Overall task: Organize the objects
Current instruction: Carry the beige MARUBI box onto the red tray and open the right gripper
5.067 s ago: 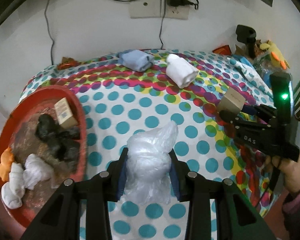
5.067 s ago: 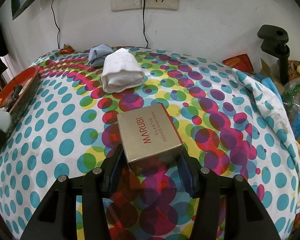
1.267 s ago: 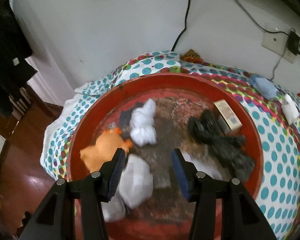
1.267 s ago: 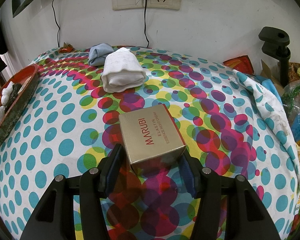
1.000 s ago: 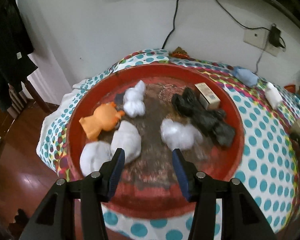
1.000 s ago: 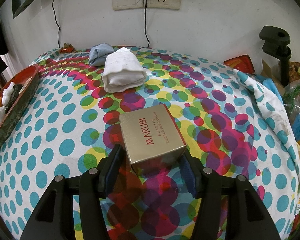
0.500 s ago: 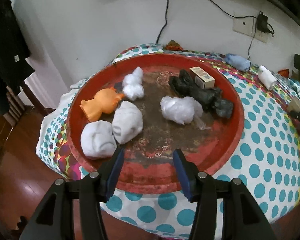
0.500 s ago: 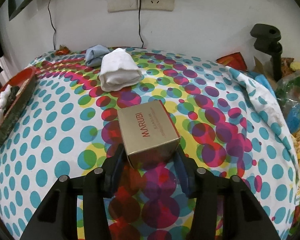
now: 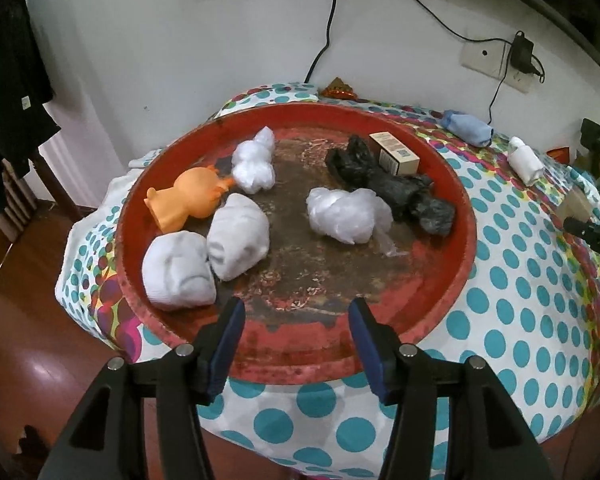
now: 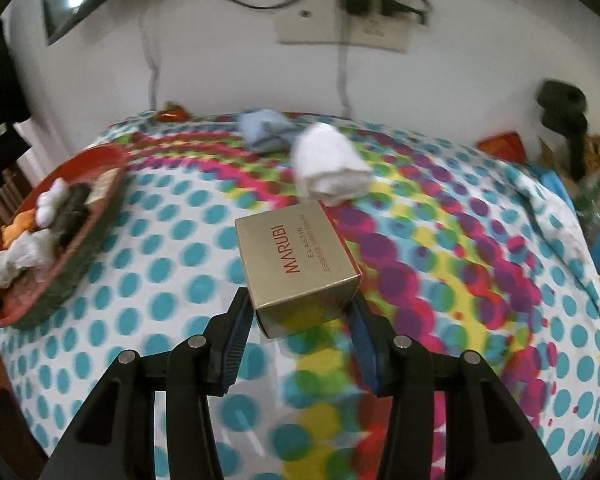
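Most of the sorting looks done, judging by how full the red tray (image 9: 452,280) at the worktop's left end already is: two white cloth bundles (image 9: 208,260) near its front-left rim, an orange toy figure (image 9: 188,200) behind them, a small white plastic wad (image 9: 256,164) toward the far rim, a larger crumpled clear bag (image 9: 348,214) at the middle, a black bag (image 9: 392,188) beside it, and a small carton (image 9: 396,156) against the far-right rim. The left tool (image 9: 296,336) hangs over the tray's near rim with its jaws opening and nothing between them. The right tool (image 10: 298,340) is clamped on the gold box (image 10: 296,256) marked MARUBI, carried clear of the spotted cloth (image 10: 180,280) over the middle of the worktop, so this piece is probably the one in hand for the tray. What seems left outside the tray are the white rolled cloth (image 10: 332,168) and the blue rolled cloth (image 10: 262,128), both near the worktop's far edge by the wall. The right wrist view is smeared by motion, so the small print on the box and the clutter at the right edge of the worktop cannot be read with any certainty. From that view the tray is seen edge-on and its contents overlap. The left view shows only a tip of the right tool at its right border, and whether the clutter at the far right belongs to the task cannot be told.
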A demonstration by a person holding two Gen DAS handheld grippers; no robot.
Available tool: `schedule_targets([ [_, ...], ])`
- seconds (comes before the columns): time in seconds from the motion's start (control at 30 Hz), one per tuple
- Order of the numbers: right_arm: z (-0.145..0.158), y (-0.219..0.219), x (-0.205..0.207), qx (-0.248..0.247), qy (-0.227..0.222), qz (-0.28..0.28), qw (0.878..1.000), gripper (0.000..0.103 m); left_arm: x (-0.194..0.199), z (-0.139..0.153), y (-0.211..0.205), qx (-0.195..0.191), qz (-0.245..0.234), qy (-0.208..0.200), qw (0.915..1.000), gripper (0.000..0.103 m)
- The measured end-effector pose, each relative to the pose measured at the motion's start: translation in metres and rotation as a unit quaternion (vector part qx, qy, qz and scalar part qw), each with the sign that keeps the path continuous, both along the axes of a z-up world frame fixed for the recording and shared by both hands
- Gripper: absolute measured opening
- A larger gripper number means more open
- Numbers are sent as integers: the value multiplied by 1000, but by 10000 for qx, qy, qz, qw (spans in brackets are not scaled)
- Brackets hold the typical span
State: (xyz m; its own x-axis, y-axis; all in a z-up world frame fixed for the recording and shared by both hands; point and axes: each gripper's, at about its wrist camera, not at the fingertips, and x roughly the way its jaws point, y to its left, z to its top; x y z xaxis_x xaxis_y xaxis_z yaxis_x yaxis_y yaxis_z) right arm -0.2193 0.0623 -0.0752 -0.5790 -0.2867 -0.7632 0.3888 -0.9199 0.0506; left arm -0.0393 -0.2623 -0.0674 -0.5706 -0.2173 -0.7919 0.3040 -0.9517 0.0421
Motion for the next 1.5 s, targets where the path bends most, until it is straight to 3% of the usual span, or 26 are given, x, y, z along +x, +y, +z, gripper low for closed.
schedule_targets([
  [0.43, 25, -120, 40, -7, 97, 1261, 9920, 45, 0, -2, -10, -24, 45, 16, 10000, 55],
  [0.63, 27, -161, 43, 61, 44, 1578, 9874, 45, 2, 0, -13, -198, 117, 63, 9997, 55],
  [0.83, 27, -196, 48, 252, 78, 1886, 9817, 45, 2, -2, -23, -120, 195, 47, 9997, 55],
  [1.13, 6, -233, 31, 468, -226, 1867, 9810, 45, 3, 1, -31, -161, 349, 154, 9991, 56],
  [1.5, -3, -268, 18, 494, -202, 1942, 9795, 45, 6, 1, -45, 63, 539, 230, 9983, 56],
])
